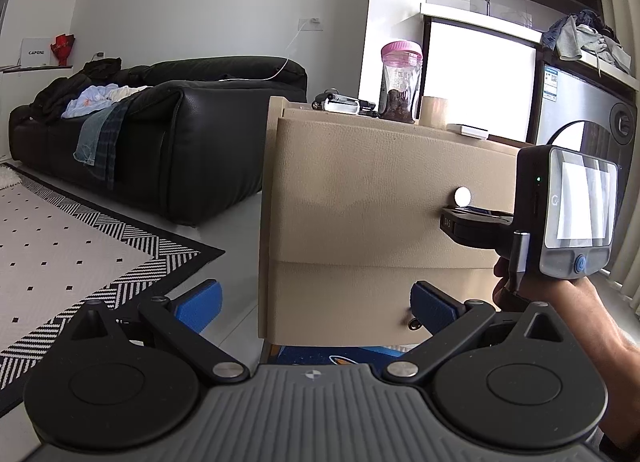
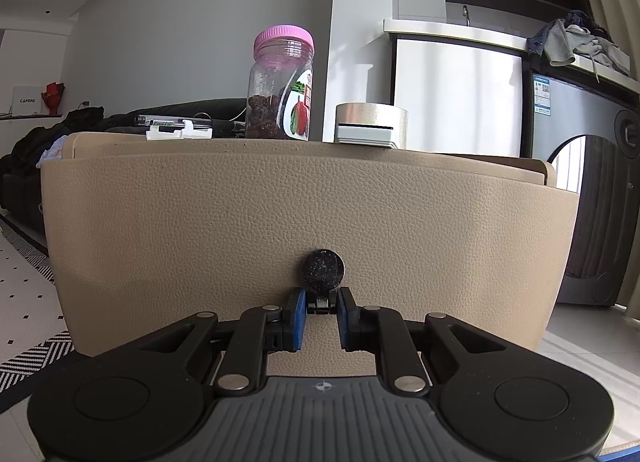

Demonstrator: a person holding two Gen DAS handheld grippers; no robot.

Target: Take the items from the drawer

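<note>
Right hand-held gripper (image 2: 322,316) is in tight on the top drawer (image 2: 280,222), blue pads nearly closed around the stem beneath its round knob (image 2: 323,269), contact unclear. Left hand-held gripper (image 1: 316,306) hangs back, jaws spread wide, holding nothing, facing the beige cabinet.

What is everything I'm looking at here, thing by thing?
Cabinet: one, beige leather-look, two drawers, centre.
Upper drawer knob: one, round, dark here, drawer front.
Jar: one, clear with pink lid, on cabinet top.
Pen: one, clear, cabinet top left.
Tape roll: one, tan, cabinet top right.
White box: one, before the tape roll.
Sofa: one, black, clothes on it, left.
Rug: one, white and black, floor.
Washing machine: one, grey, right.
Left gripper: blue fingers wide apart, low before cabinet.
Right gripper: blue fingers narrowed below the knob.
</note>
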